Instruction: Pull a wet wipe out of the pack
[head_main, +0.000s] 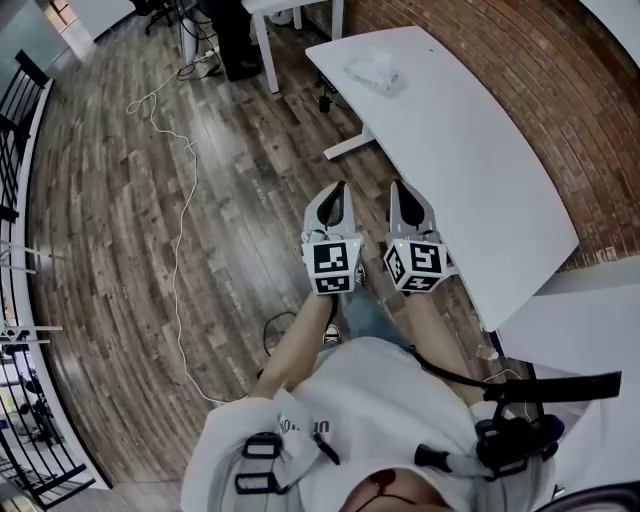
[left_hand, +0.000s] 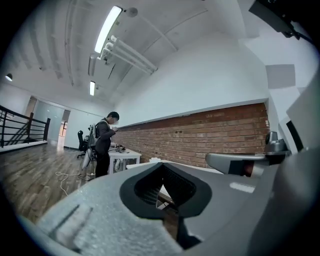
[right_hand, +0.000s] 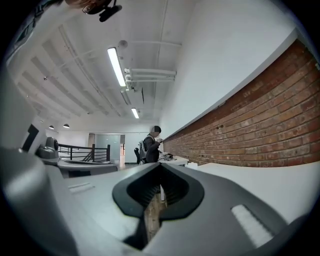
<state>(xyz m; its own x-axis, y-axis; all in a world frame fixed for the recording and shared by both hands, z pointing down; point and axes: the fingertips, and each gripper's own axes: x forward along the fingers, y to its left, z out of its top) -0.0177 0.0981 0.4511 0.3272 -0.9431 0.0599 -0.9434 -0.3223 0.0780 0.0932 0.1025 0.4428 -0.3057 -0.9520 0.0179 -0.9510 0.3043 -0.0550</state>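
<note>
The wet wipe pack (head_main: 372, 72), a pale crinkled packet, lies near the far end of the long white table (head_main: 470, 170). Both grippers hover level over the wooden floor, well short of the pack, just left of the table's near half. My left gripper (head_main: 338, 187) is shut with nothing in it; in the left gripper view its tips (left_hand: 161, 165) meet. My right gripper (head_main: 396, 186) is likewise shut and empty beside the table edge, tips (right_hand: 159, 166) together. A small white shape, probably the pack (left_hand: 154, 160), shows far off on the tabletop.
A brick wall (head_main: 480, 40) runs behind the table. A person (left_hand: 104, 142) stands at another white desk (head_main: 290, 10) further down the room. A light cable (head_main: 180, 230) snakes across the floor. A black railing (head_main: 20, 100) lines the left side. A second white surface (head_main: 580, 330) sits near right.
</note>
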